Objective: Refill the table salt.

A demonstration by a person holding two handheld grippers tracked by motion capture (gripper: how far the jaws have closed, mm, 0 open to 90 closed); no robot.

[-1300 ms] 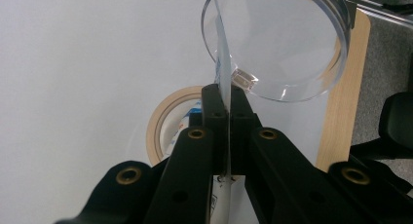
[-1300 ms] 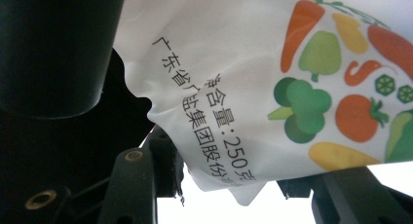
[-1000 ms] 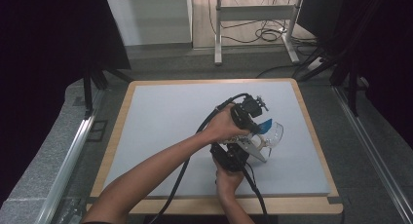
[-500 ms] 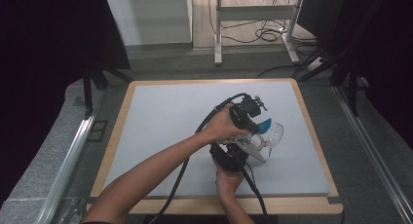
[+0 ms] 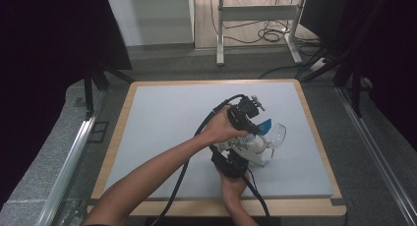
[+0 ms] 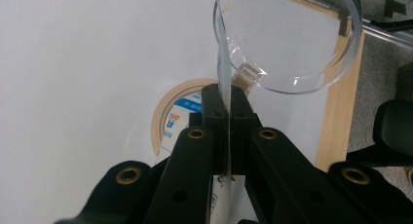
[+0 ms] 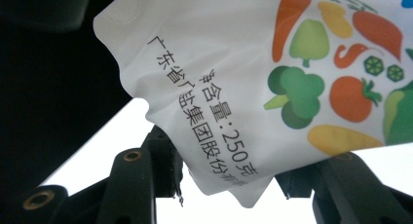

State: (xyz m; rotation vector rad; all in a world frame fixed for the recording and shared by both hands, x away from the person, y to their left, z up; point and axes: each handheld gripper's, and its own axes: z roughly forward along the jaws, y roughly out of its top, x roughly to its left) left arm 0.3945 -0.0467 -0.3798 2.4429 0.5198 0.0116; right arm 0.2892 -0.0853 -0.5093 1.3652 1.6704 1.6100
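Grey matting covers the desk (image 5: 162,123), which is edged all round by a pale wooden border. Across its near right part reach the person's two forearms, coming in from the bottom of the high view and meeting just right of the middle.

Next in size is the white pouch (image 7: 272,83), printed with vegetables in orange, green and yellow and a line of black characters. In the right gripper view it hangs across the frame above the desk, its lower edge down between the black fingers. The right gripper (image 7: 229,185) pinches that lower edge, its fingers part-way closed on the pouch. In the high view the same pouch (image 5: 243,147) sits between the two hands, just over the desk surface.

The left gripper (image 6: 228,104) holds a clear plastic scoop (image 6: 292,39), round and cup-shaped. Its fingers are pressed together on the thin flat handle of the scoop, which stands on edge between them. In the high view the scoop (image 5: 278,133) sticks out to the right of the left gripper (image 5: 248,119), close beside the pouch.

Smallest is a roll of tape (image 6: 168,117), tan-rimmed with a blue-and-white label, lying flat on the desk right behind the left gripper's fingers.
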